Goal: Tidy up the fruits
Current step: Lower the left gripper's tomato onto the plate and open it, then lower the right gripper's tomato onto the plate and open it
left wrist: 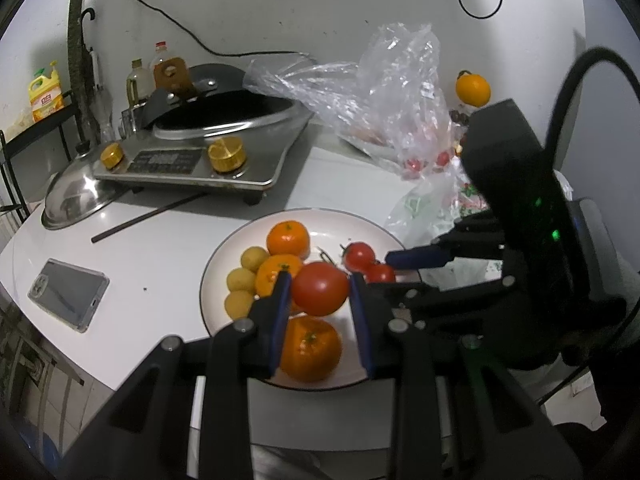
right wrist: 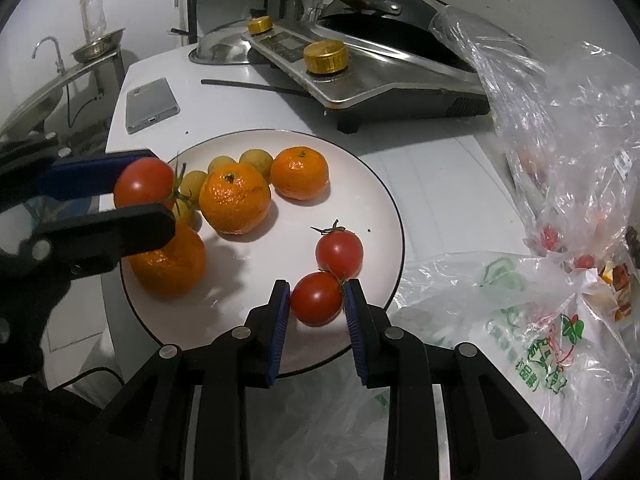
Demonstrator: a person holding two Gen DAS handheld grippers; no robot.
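Three tomatoes (right wrist: 339, 253), three oranges (right wrist: 235, 199), four small yellow fruits (right wrist: 256, 161) over one plate (right wrist: 380, 184).

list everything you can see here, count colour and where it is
plate: 1, white with dark rim, on the white counter
oranges: 3, orange, on the plate
small round fruits: about 4, yellow, at the plate's edge beside the oranges
tomatoes: 3, red, one lying free on the plate, two between gripper fingers
loose orange: 1, orange, by the wall behind the bags
plastic bags: several, clear and white, beside the plate, small red fruits inside
cooker: 1, steel with gold knobs, behind the plate
pot lid: 1, steel, next to the cooker
chopstick: dark, in front of the cooker
phone: 1, grey, on the counter
left gripper: closed on a tomato
right gripper: closed on a tomato
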